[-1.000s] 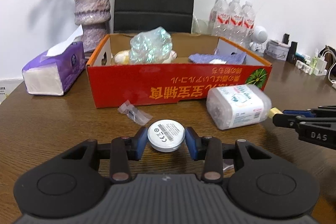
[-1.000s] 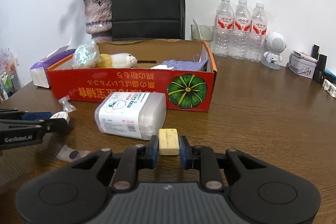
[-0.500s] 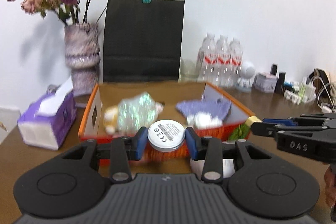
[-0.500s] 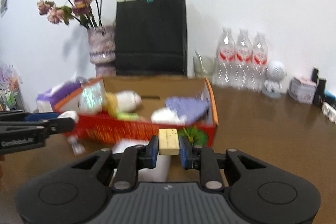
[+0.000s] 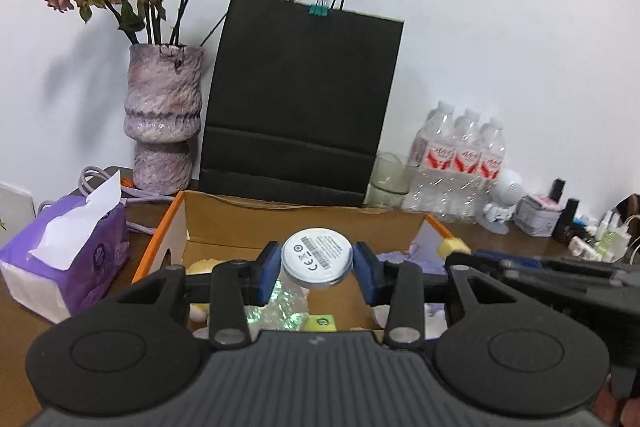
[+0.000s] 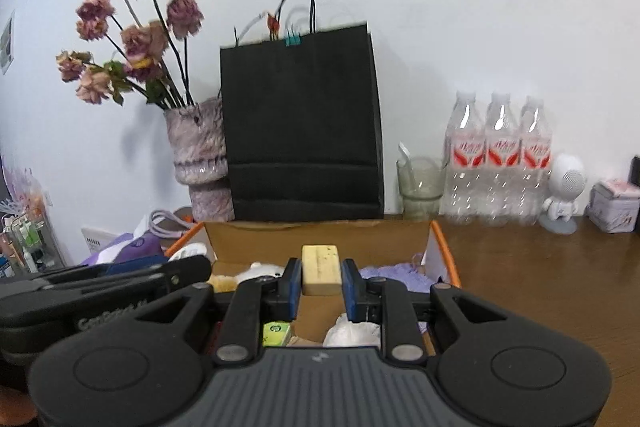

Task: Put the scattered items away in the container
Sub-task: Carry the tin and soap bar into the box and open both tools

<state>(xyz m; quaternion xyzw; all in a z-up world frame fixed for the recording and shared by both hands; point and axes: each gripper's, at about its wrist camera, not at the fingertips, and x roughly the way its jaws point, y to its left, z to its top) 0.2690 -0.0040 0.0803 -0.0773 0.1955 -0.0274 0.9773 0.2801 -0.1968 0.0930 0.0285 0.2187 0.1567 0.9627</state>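
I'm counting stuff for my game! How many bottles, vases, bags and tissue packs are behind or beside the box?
Water bottles: 3
Vase: 1
Black paper bag: 1
Purple tissue pack: 1
Total: 6

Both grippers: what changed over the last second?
Both lifted off the table and came forward over the cardboard box. The left gripper stays shut on the round white disc, the right gripper on the beige block. Nothing released yet; box contents unchanged.
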